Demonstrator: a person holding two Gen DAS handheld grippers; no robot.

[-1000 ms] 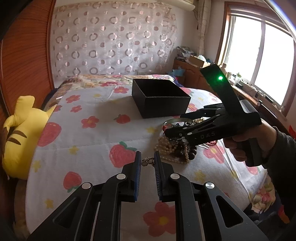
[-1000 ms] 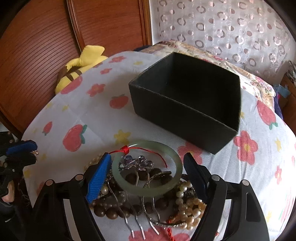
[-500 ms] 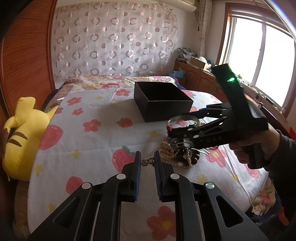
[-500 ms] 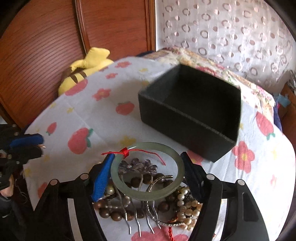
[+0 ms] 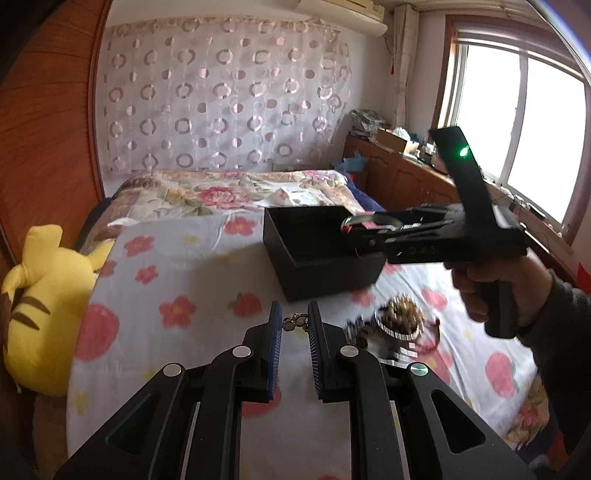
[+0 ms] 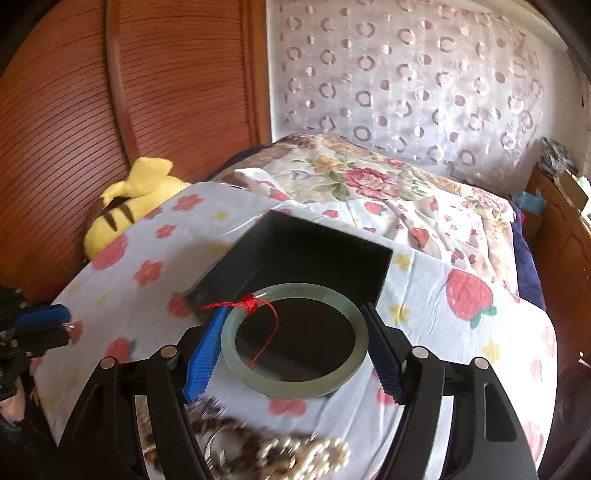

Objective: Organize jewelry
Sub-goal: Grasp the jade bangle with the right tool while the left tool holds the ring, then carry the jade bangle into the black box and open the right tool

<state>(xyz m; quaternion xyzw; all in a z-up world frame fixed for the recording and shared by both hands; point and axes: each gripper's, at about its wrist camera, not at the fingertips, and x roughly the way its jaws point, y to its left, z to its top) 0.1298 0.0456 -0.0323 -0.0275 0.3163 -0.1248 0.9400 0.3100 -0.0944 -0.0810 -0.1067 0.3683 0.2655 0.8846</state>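
The black box (image 6: 314,258) stands on the bed (image 6: 461,332) as landmark. Over its open top the right gripper (image 6: 295,343) clasps the jade bangle (image 6: 295,384); the next move is probably releasing it inside. Nearer than the box, the left gripper (image 5: 294,325) pinches a small chain (image 5: 294,322).

Yellow plush toy with brown stripes (image 5: 40,295) lying at the bed's edge against the reddish-brown ribbed wooden panel (image 6: 110,110). White bedsheet printed with red strawberries and flowers (image 5: 177,280) spread over a floral quilt (image 6: 369,181). Sheer curtain patterned with rings (image 5: 229,99) behind the bed. Bright window (image 5: 535,129) above a wooden cabinet carrying clutter (image 5: 399,173). White air conditioner (image 5: 343,11) overhead.
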